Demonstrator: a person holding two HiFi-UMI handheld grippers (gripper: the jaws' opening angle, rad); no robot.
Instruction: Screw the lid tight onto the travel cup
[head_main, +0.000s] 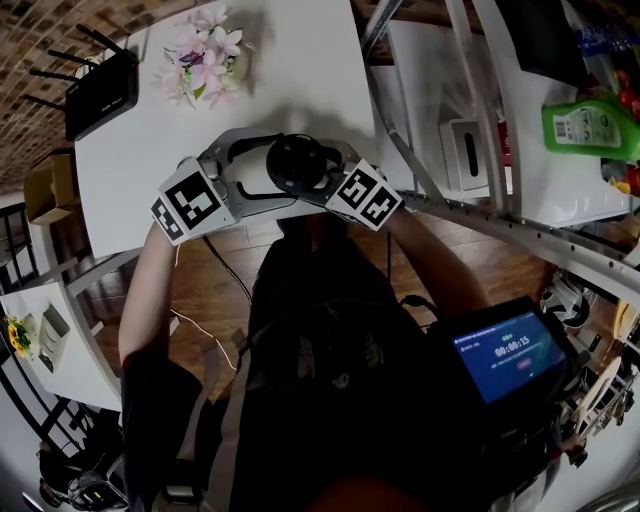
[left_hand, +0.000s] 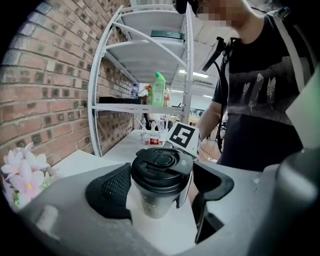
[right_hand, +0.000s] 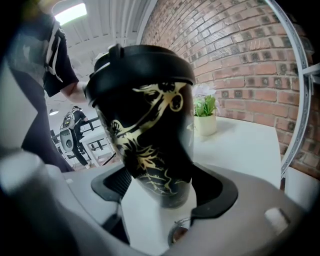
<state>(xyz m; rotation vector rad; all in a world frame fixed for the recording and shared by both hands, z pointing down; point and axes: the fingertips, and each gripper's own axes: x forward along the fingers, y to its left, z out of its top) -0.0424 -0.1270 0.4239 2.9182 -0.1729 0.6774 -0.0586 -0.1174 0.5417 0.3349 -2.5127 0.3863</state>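
Where the white table (head_main: 300, 80) comes to its near edge, stands one travel cup (right_hand: 155, 135), dark with a gold pattern, its black lid (left_hand: 162, 167) seated on top. Right gripper (right_hand: 167, 187): clenched on the cup's lower body, just above the table. Left gripper (left_hand: 162, 175): jaws pressed to both sides of the lid. Pink flowers (head_main: 205, 55): on the table's far side.

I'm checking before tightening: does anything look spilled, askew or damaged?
Nothing stands out. The black plastic lid sits on the black, gold-patterned travel cup, which stands on the white table; no spill shows.
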